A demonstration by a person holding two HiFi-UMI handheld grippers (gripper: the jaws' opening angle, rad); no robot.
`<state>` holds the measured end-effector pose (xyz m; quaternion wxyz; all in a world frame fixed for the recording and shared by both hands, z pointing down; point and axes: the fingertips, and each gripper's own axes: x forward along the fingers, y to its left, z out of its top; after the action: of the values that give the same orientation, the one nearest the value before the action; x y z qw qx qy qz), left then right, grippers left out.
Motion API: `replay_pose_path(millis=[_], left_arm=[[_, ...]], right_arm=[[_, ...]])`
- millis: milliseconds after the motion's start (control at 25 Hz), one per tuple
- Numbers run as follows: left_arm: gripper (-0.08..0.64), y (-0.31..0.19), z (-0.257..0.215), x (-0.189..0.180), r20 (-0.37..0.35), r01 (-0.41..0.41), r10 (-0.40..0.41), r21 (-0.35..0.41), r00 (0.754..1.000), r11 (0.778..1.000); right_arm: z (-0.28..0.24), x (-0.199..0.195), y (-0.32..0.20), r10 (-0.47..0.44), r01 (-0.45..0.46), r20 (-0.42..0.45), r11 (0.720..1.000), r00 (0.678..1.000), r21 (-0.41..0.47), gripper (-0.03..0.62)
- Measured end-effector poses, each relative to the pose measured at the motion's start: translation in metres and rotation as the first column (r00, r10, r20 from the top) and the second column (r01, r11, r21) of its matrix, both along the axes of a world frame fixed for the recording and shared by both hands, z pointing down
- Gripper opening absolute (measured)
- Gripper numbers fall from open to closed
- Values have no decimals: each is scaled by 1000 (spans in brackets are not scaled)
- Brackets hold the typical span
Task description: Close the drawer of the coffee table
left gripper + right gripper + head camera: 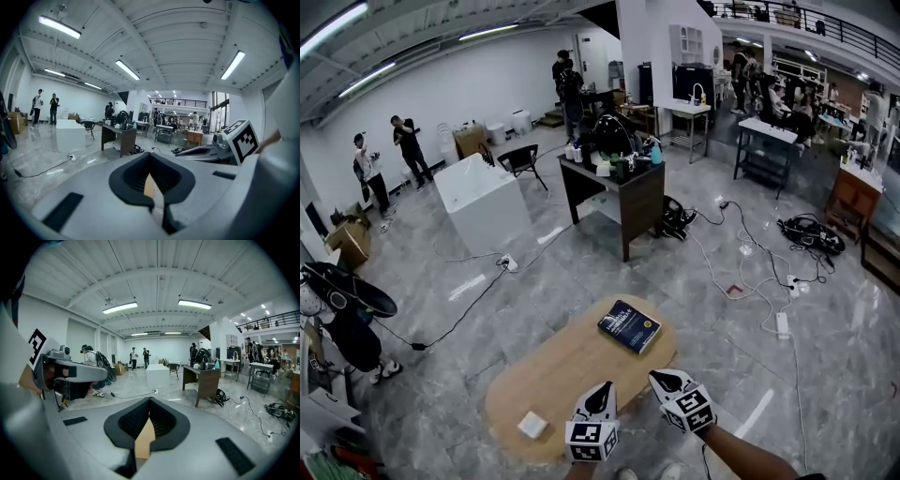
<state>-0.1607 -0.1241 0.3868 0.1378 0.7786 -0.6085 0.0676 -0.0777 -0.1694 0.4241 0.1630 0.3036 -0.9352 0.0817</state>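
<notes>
Coffee table beneath left tongs, right tongs

floor: grey marble floor (glossy) | white walls | dark desk | white cabinet | ceiling strip lights

Oval light-wood coffee table, drawer apparently hidden below.

The head view looks steeply down from above on the oval desk, with the left hand-held gripper and right hand-held gripper at its lower edge. Each gripper view sits close behind its own jaws and faces level across the hall. All three share the dark desk and white block.
</notes>
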Motion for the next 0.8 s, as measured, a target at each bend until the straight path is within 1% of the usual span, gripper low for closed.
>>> replay_pose_path(millis=[120, 240, 440, 640, 800], left_arm=[[2, -4, -17, 0, -15, -21, 21, 30, 1000, 999], [2, -5, -28, -3, -14, -39, 39, 50, 999, 998], [2, -3, -41, -20, -16, -46, 48, 77, 999, 996], [2, -7, -50, -35, 3, -63, 63, 97, 998, 993], [2, -10, -63, -43, 13, -68, 67, 127, 998, 990]], right_arm=[[-15, -5, -1, -2, 2, 11, 1000, 1000, 27, 12], [-29, -13, 1, -8, 7, 25, 999, 1000, 54, 12], [-51, -29, 4, -2, -3, 53, 995, 999, 96, 12], [-65, -44, -2, 7, -16, 80, 992, 997, 122, 12], [-81, -55, -2, 7, -22, 102, 988, 995, 150, 12]])
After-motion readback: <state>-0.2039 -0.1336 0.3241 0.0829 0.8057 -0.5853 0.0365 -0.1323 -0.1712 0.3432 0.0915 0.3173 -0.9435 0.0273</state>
